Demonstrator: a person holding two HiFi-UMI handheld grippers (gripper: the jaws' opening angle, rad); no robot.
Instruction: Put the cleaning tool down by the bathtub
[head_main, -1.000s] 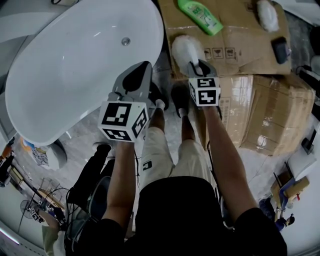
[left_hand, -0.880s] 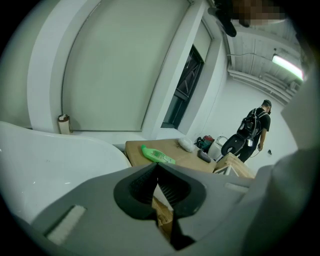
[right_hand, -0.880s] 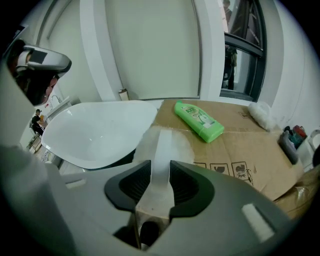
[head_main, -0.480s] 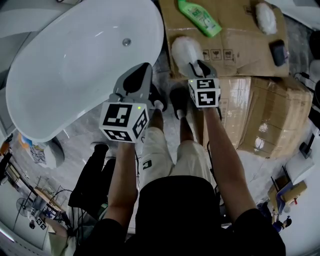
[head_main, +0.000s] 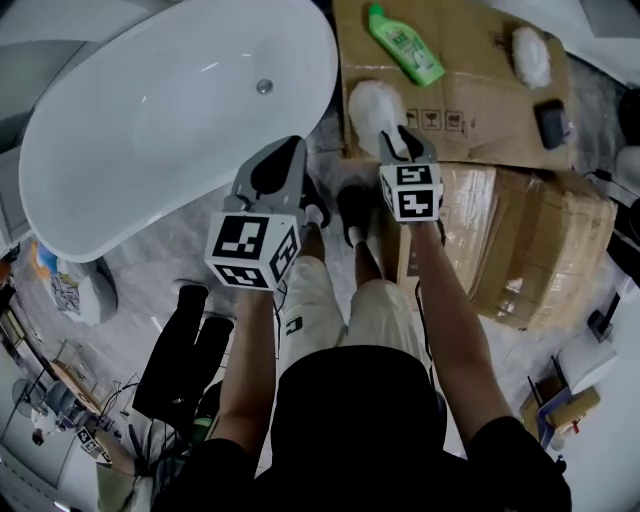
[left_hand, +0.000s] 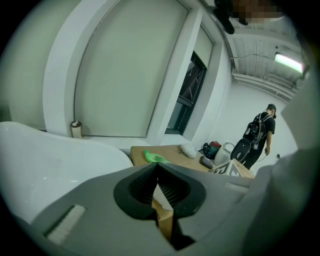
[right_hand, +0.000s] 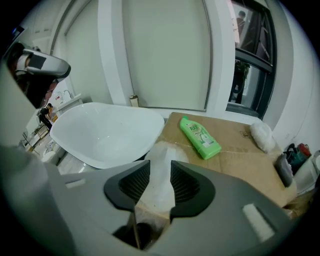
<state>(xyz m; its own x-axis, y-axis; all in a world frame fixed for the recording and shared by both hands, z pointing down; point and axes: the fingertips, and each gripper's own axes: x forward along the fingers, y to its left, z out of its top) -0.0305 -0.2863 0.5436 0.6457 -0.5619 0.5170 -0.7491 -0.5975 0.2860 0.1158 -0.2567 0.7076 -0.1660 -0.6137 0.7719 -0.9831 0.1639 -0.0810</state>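
on the flattened cardboard (head_main: 470, 90) just beside the white bathtub (head_main: 150, 130), the fluffy white cleaning tool (head_main: 372, 105) lies under your right hand-held gripper (head_main: 405, 138), whose jaws are apart, released. lift straight up so the pads do not drag the fluff. your left hand-held gripper (head_main: 283, 150) is clenched on nothing.

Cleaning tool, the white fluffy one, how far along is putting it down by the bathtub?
Done: the cleaning tool lies on the cardboard right beside the bathtub. In hand: nothing gripped; the right gripper has its jaws apart with the tool's near end between them. The left gripper is shut and empty. Left: probably just drawing the right gripper back clear of the tool.
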